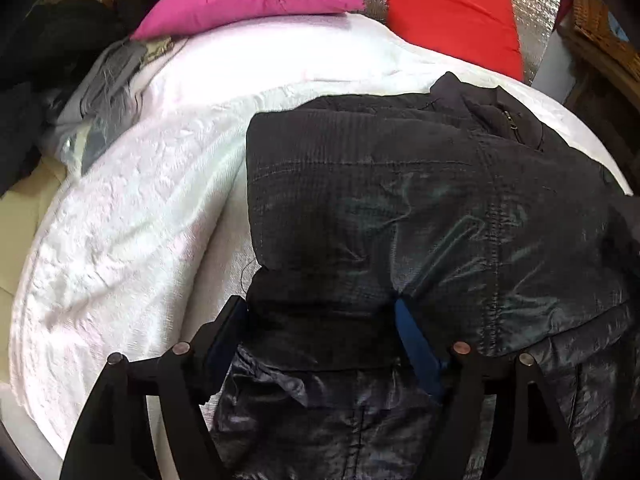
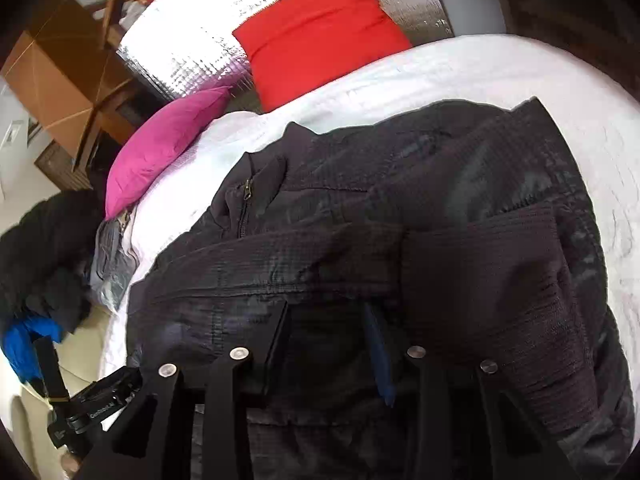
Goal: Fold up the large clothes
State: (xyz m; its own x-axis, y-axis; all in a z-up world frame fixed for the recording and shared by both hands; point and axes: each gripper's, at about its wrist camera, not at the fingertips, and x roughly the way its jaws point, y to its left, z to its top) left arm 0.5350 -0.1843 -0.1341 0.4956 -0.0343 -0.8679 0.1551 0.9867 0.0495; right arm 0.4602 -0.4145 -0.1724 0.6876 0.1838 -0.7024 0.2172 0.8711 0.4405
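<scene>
Black quilted jacket (image 1: 400,200) spread on the white bedspread (image 1: 140,200), collar and zip pointing toward the red pillow (image 1: 448,12). Partly folded, one flap already over the middle. Left hand-held gripper (image 1: 320,312) wide, fingers either side of a puffy jacket edge, not squeezing it. Right hand-held gripper (image 2: 328,320) narrower, low on the jacket; held or not, cannot tell. Next, probably: pinch the near edge and bring it up toward the red pillow. Pink pillow (image 2: 164,148) left of the red pillow, grey clothes (image 1: 104,92) below it, nothing blocking.
</scene>
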